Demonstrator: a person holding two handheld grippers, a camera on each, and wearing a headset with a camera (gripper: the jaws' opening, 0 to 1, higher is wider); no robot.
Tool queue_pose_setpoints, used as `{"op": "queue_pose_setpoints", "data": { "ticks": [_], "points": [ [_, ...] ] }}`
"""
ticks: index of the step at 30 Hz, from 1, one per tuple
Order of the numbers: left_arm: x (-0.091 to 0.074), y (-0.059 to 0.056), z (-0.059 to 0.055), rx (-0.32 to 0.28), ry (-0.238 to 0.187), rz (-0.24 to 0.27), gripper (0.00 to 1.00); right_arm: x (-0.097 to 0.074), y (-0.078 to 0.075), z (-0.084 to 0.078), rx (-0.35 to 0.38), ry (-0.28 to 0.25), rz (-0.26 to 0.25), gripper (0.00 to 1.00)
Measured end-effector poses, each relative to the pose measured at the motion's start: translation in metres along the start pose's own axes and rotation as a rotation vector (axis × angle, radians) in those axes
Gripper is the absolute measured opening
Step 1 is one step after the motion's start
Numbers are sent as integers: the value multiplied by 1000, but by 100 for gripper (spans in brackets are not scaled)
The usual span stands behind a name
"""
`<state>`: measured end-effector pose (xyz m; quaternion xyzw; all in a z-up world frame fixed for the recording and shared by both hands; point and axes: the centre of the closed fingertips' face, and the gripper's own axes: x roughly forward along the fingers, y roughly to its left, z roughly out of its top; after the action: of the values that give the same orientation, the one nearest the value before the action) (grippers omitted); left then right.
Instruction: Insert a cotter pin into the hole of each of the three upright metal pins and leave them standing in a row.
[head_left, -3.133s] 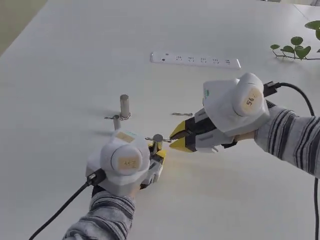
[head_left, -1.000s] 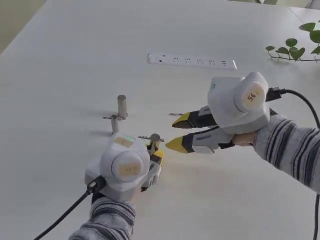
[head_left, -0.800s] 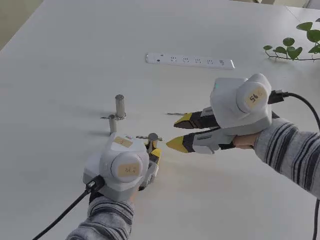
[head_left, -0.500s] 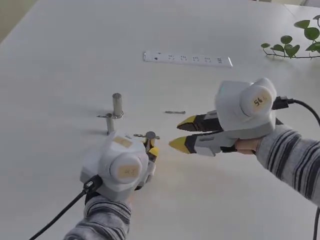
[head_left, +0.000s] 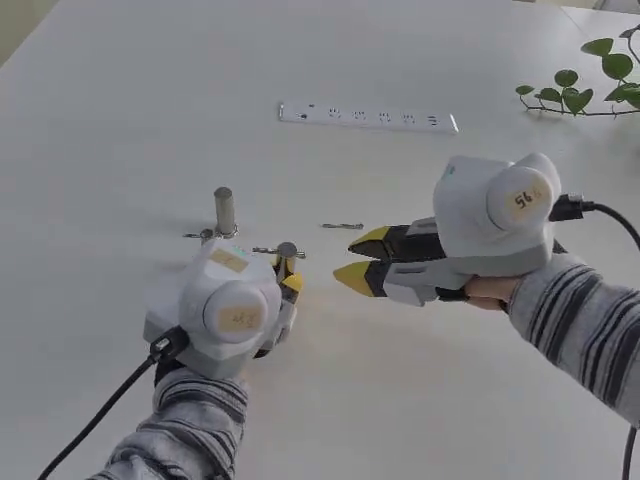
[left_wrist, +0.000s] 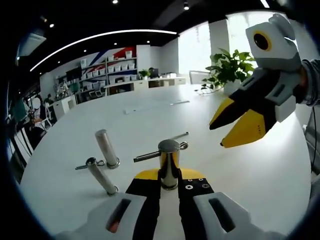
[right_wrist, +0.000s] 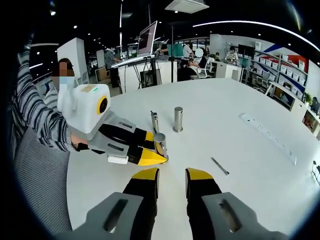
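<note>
Two of three are judged done: the held pin (left_wrist: 169, 159), clamped upright by the left gripper (left_wrist: 169, 181), is crossed by a cotter pin (left_wrist: 159, 152), and the short pin (left_wrist: 101, 176) left of it is fitted too. The tall pin (head_left: 225, 209) beyond it is bare. A loose cotter pin (head_left: 342, 226) is laid flat to its right, long axis pointing toward it. The right gripper (head_left: 353, 257) is parted and empty.
</note>
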<state>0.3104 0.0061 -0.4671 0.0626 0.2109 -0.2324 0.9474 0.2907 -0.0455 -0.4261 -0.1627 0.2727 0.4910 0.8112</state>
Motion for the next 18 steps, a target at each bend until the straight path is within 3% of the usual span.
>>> {"op": "queue_pose_setpoints", "data": {
  "ticks": [5,18],
  "points": [
    [7,9,-1,-12,6,21,9,-2,-2,0,8,-1,-7,16],
    [17,15,-1,-58,-2,47,9,-3,-8,-4,34,7,-23,15]
  ]
}}
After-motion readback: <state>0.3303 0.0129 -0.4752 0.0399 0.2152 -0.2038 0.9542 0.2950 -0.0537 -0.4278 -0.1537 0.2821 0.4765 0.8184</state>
